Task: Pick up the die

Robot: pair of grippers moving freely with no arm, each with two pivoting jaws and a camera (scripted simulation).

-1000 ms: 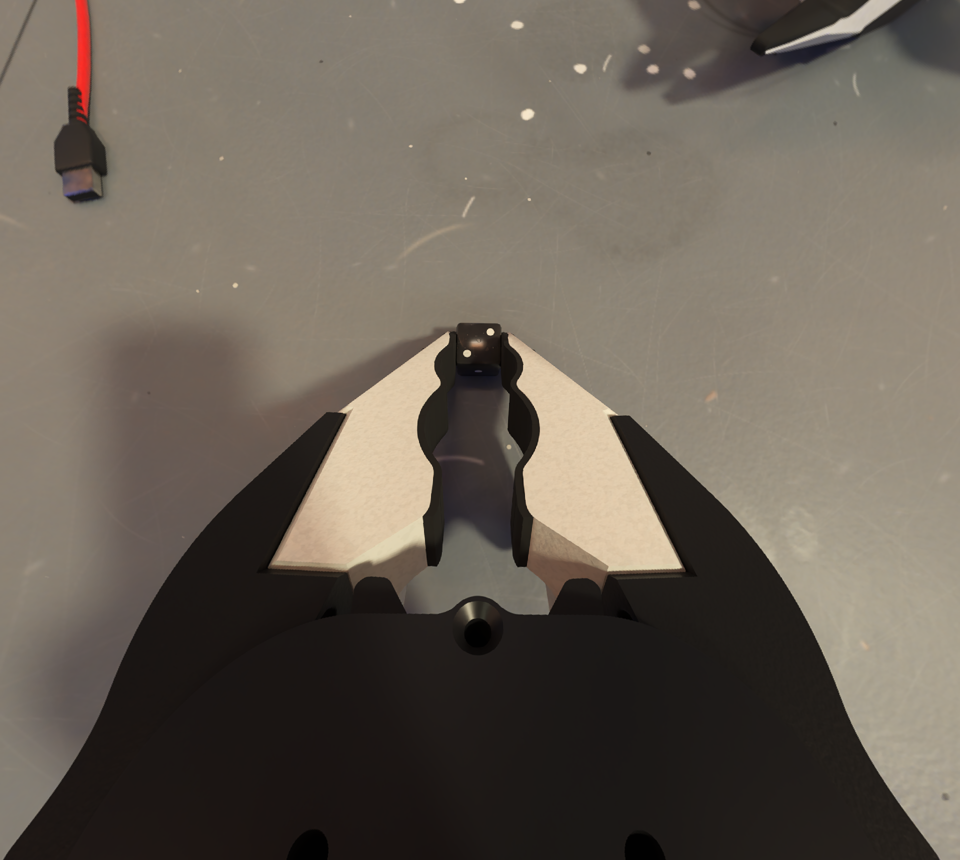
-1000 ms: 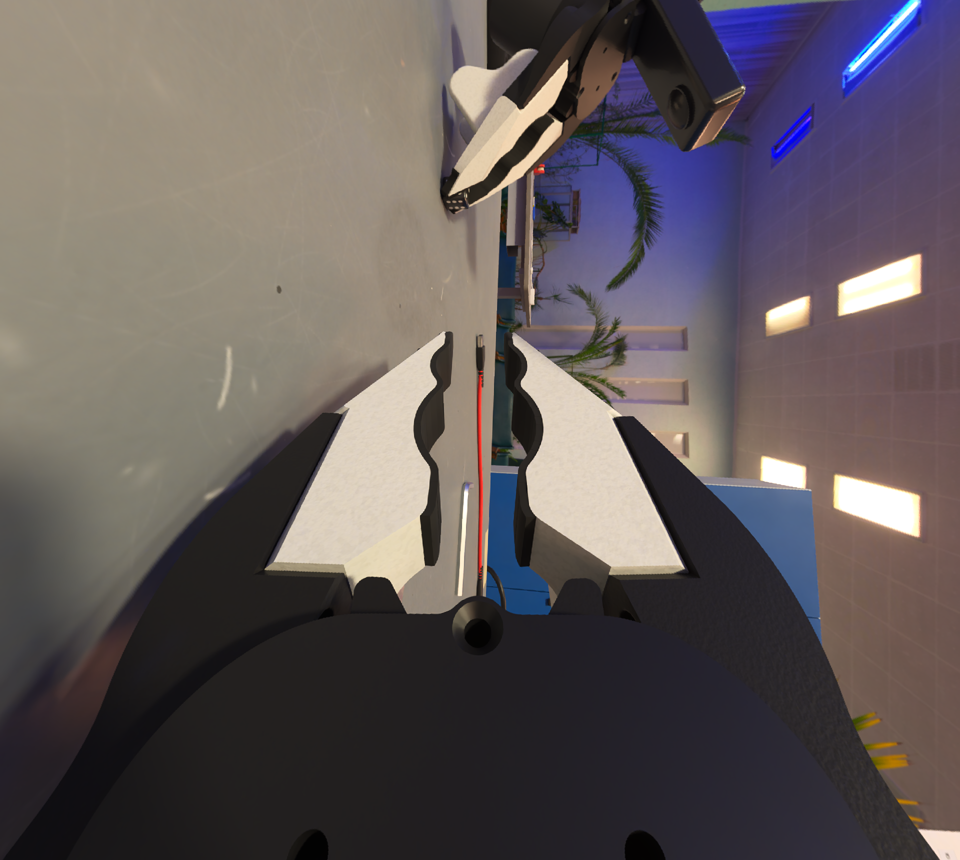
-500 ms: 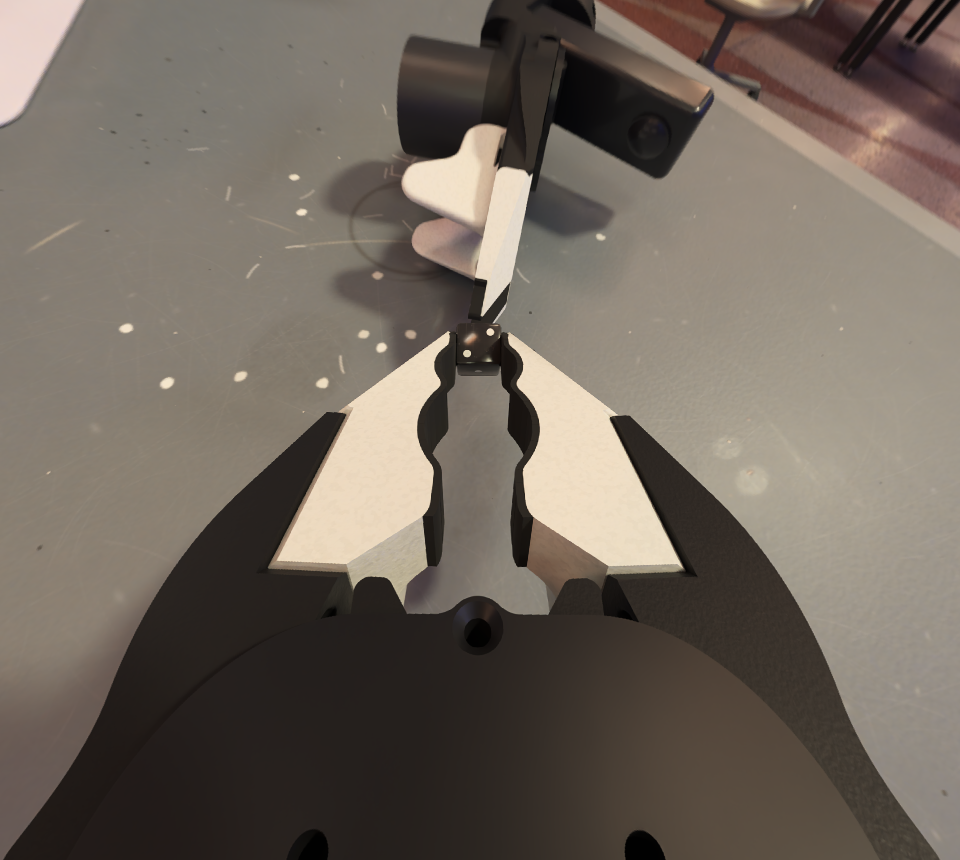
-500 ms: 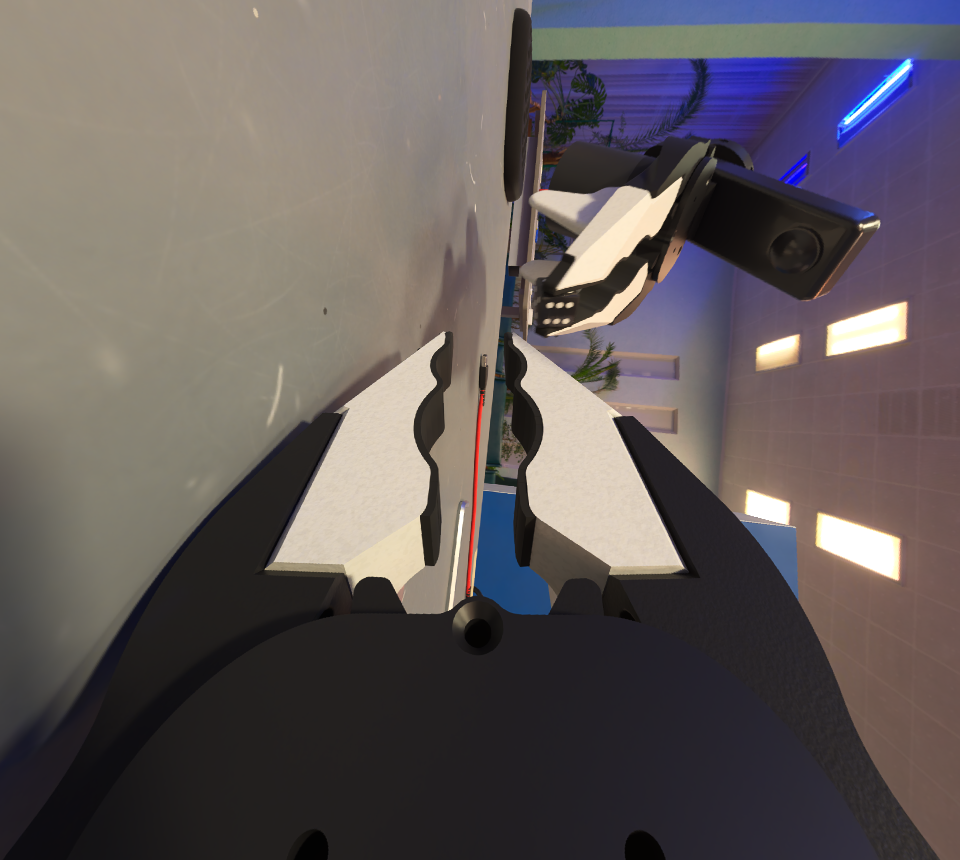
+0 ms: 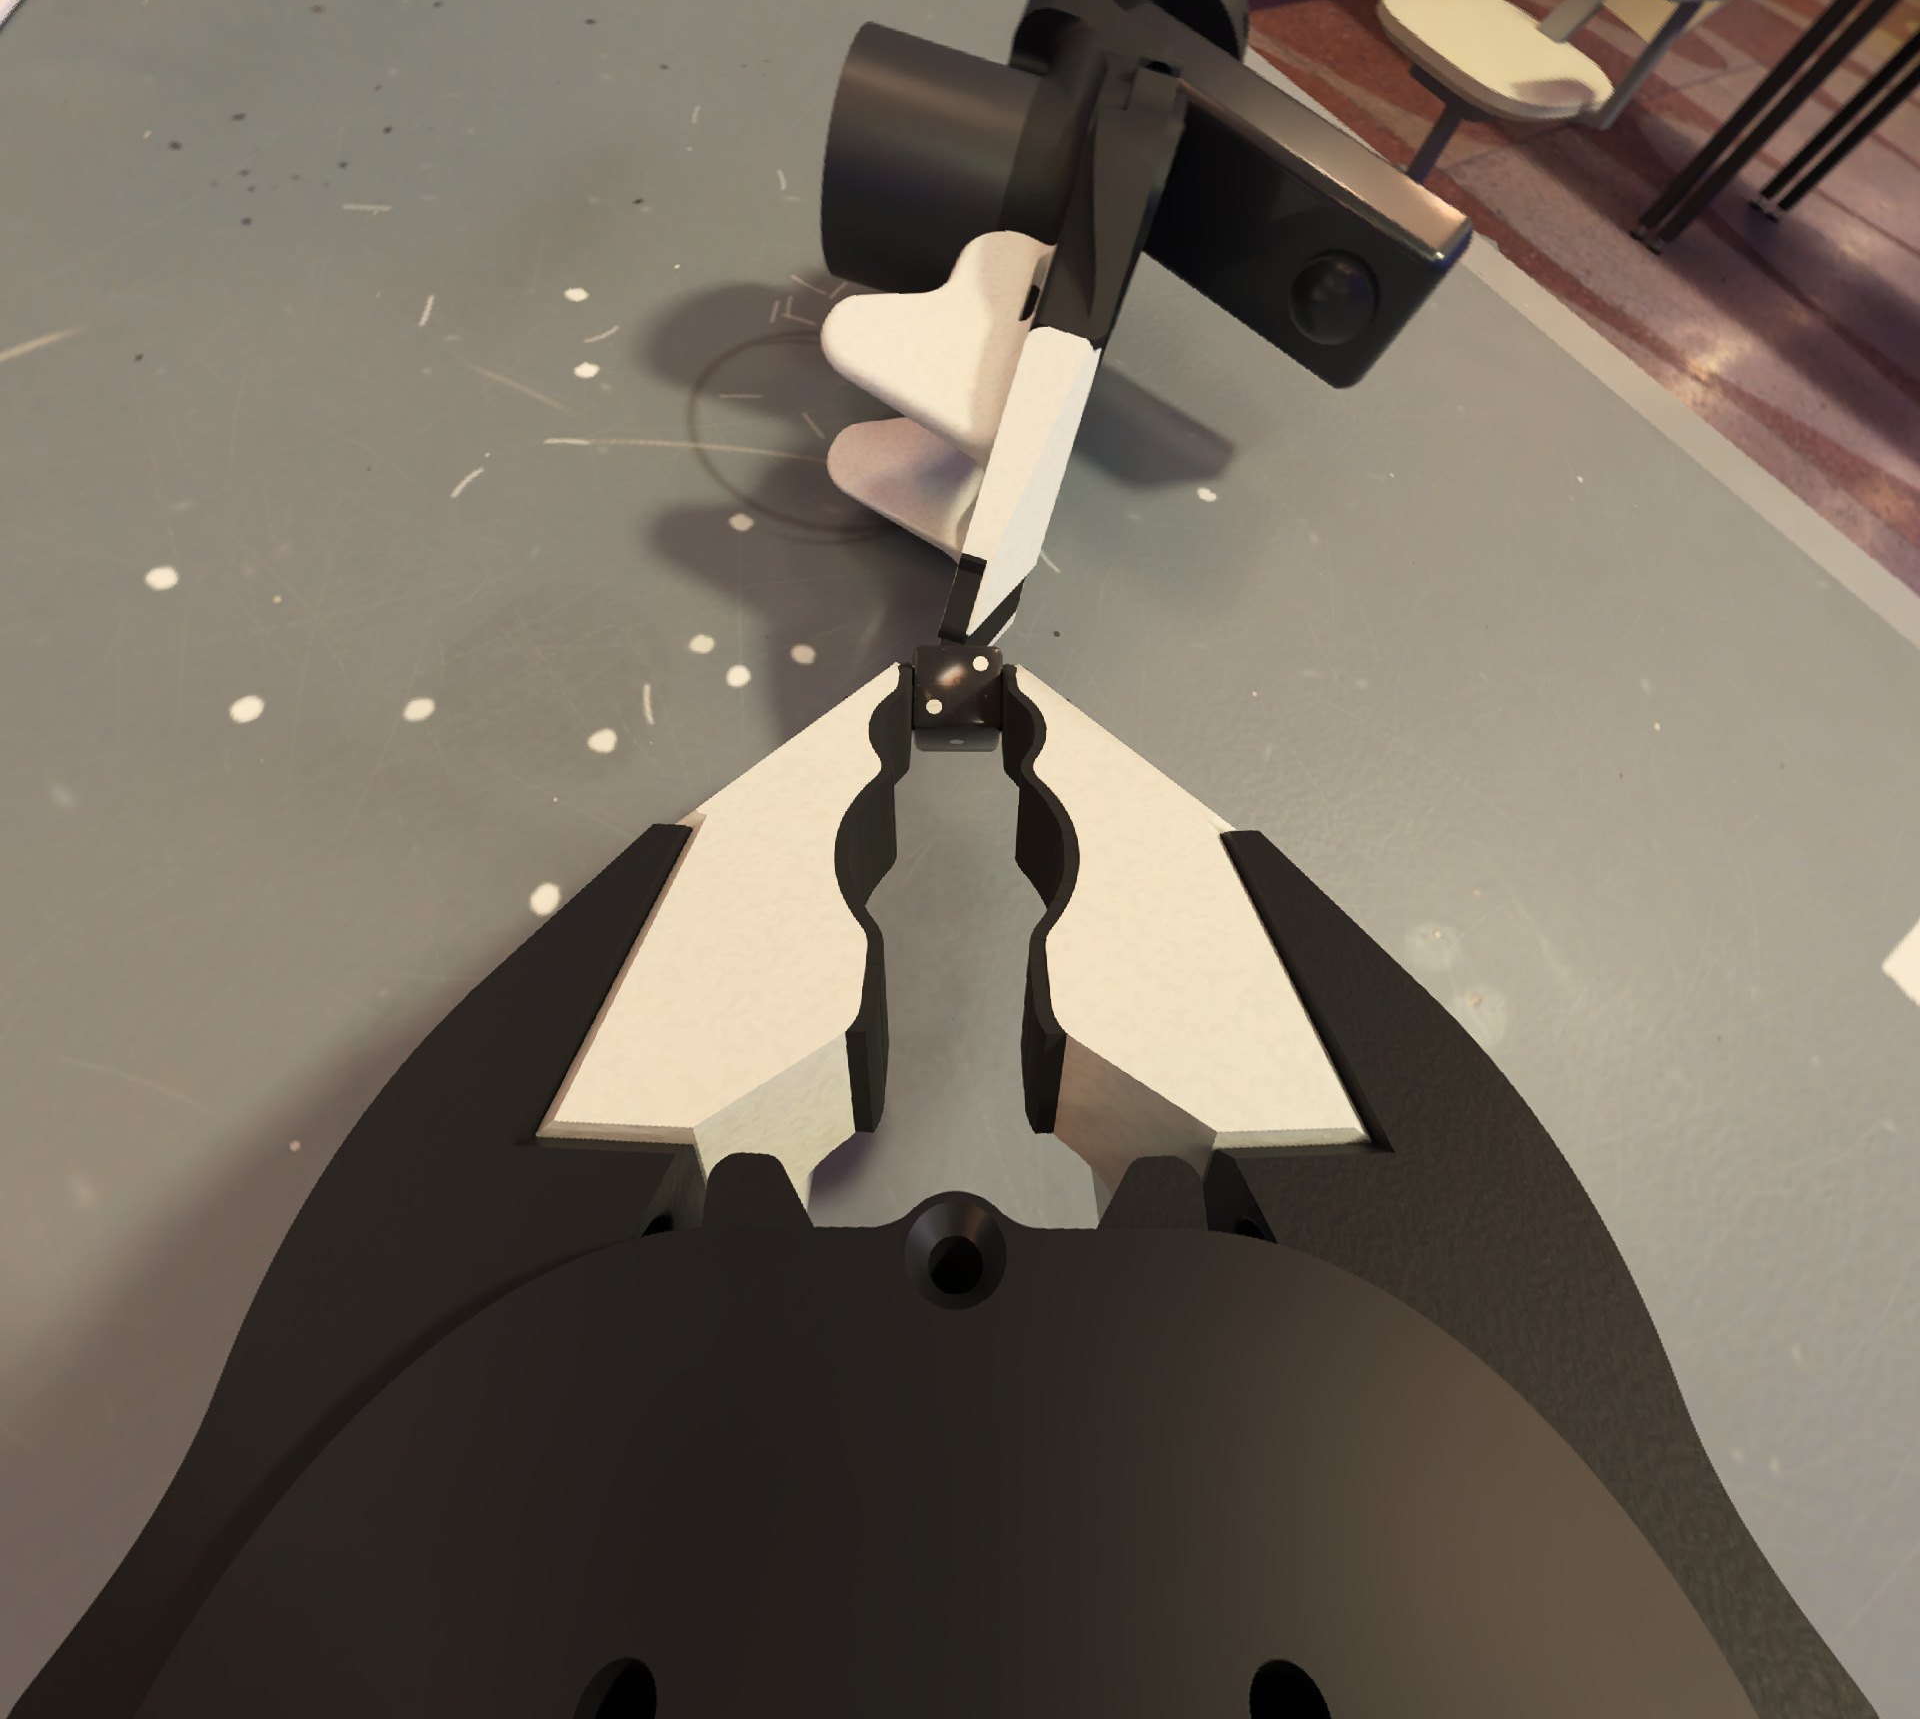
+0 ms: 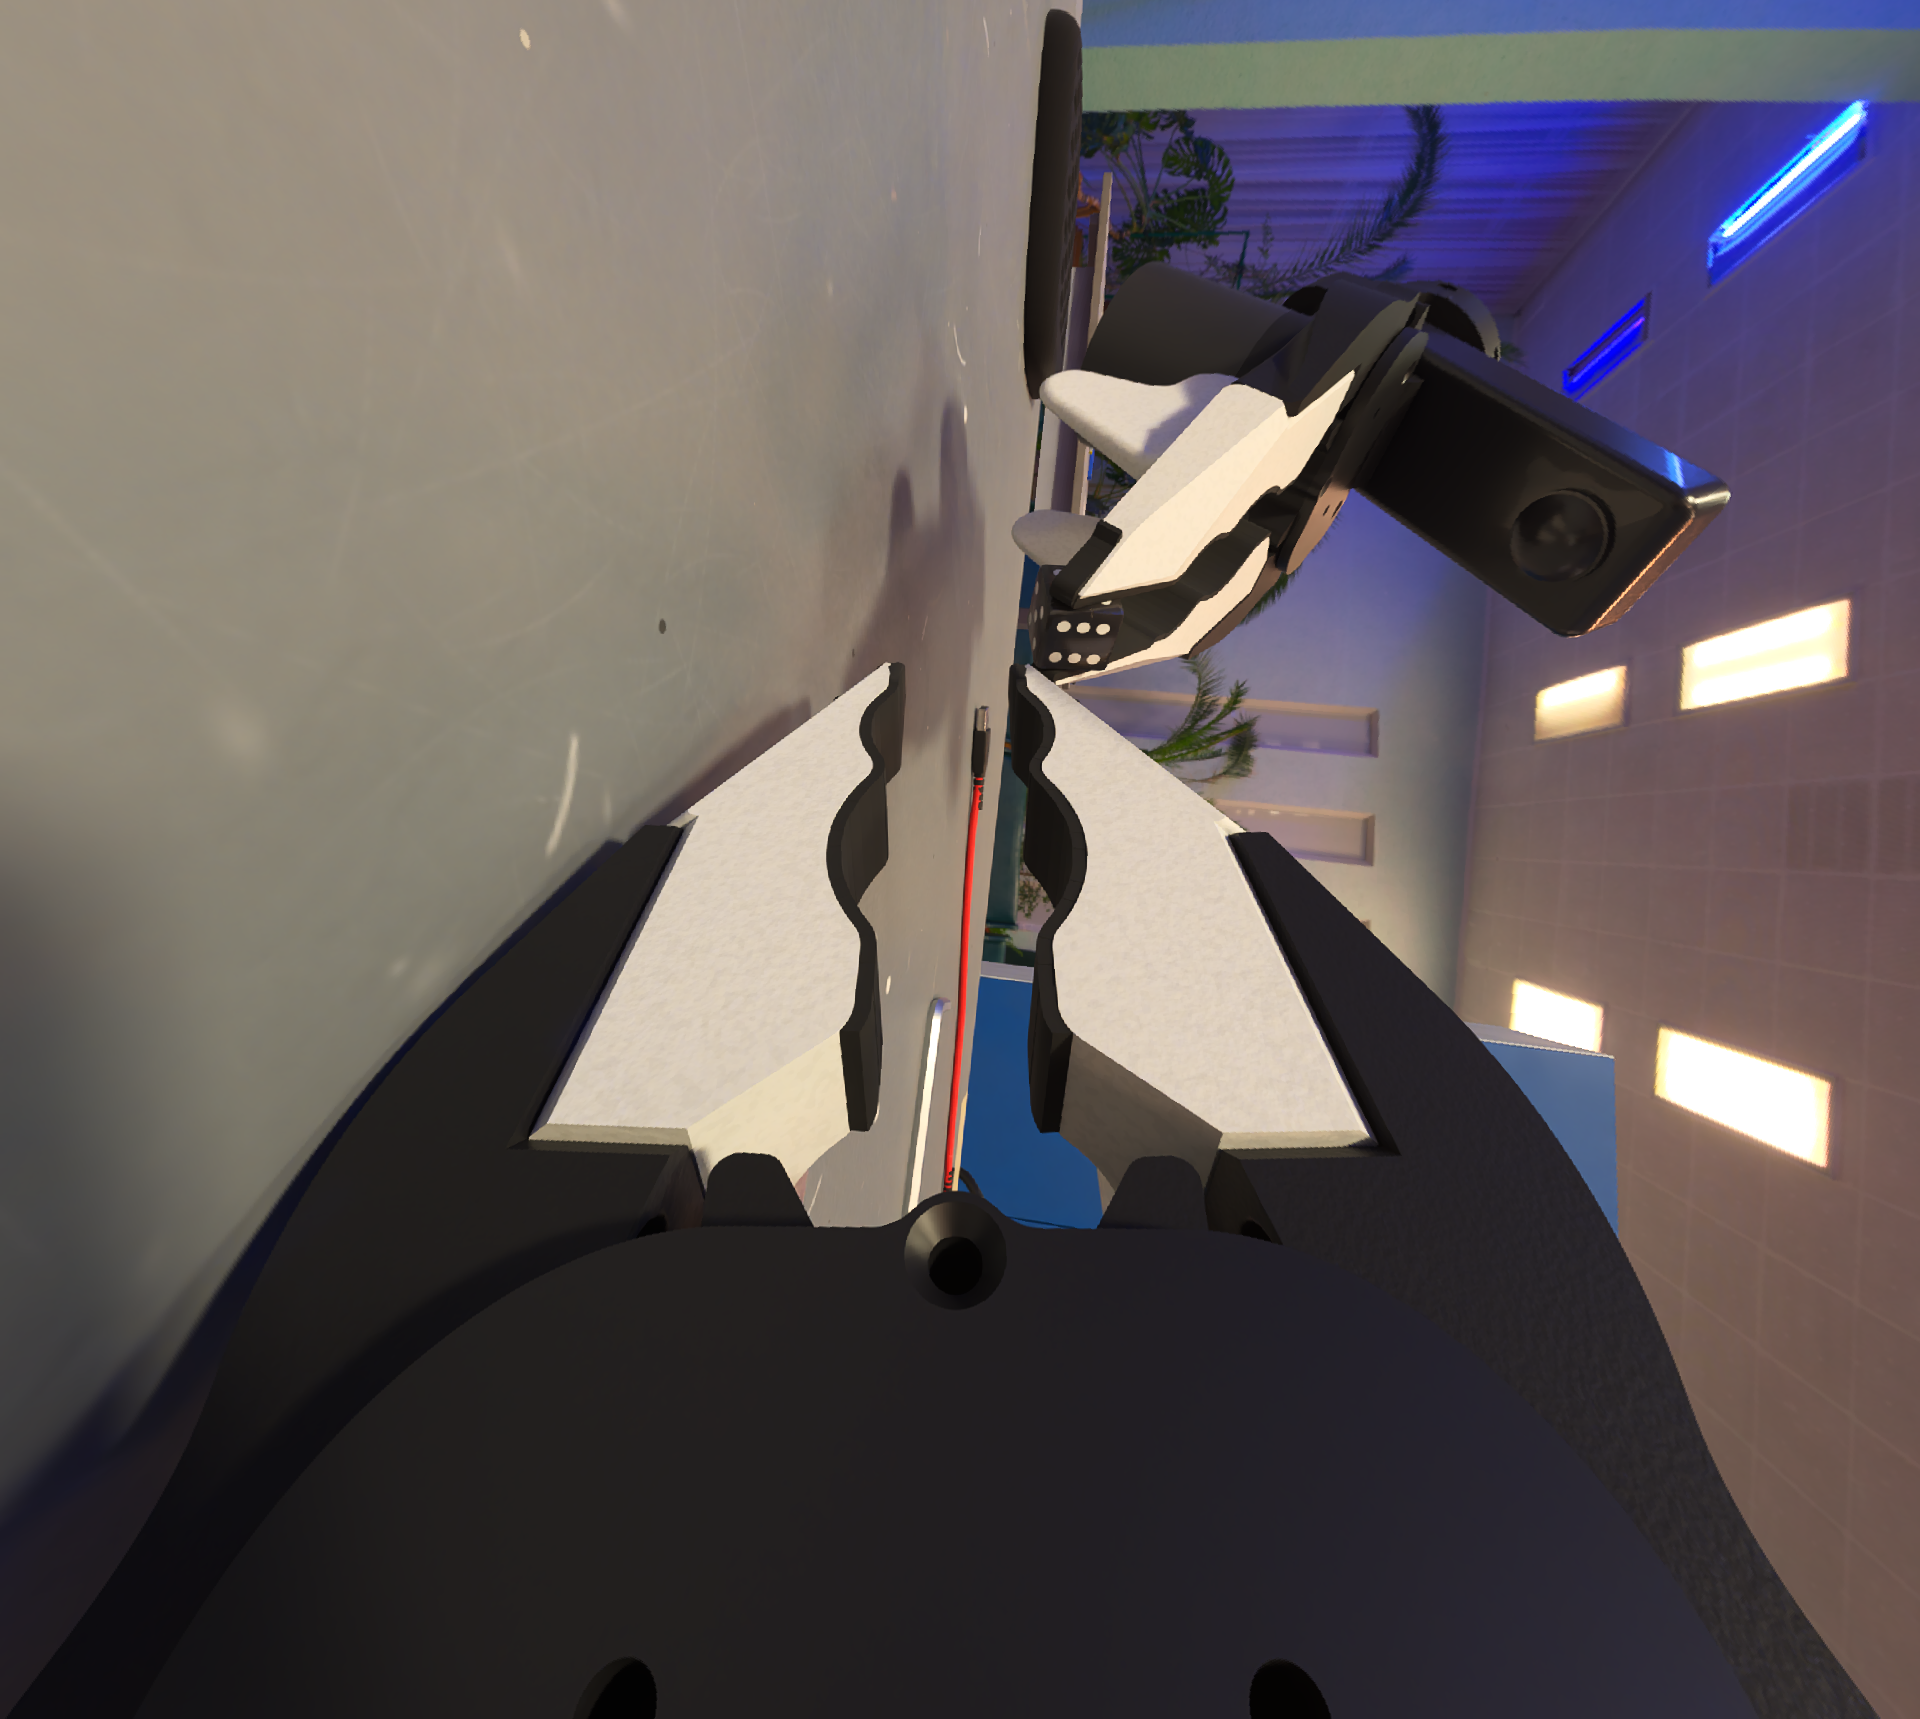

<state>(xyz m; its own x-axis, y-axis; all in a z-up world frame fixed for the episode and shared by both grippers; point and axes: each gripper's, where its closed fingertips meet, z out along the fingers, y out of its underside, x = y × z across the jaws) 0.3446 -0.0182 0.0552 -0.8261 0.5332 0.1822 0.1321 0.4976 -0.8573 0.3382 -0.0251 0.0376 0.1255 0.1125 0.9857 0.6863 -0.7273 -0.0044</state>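
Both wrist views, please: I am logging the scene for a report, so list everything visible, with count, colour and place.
die: one, black with white pips, clamped between the left gripper's fingertips, off the table
table: one, grey, speckled, below both grippers
red cable: one, red with black plug, on the table ahead of the right gripper
metal bar: one, silver, beside the cable
chair: one, cream, beyond the table edge
left gripper: one, black and white, shut on the die
right gripper: one, black and white, open, lying sideways
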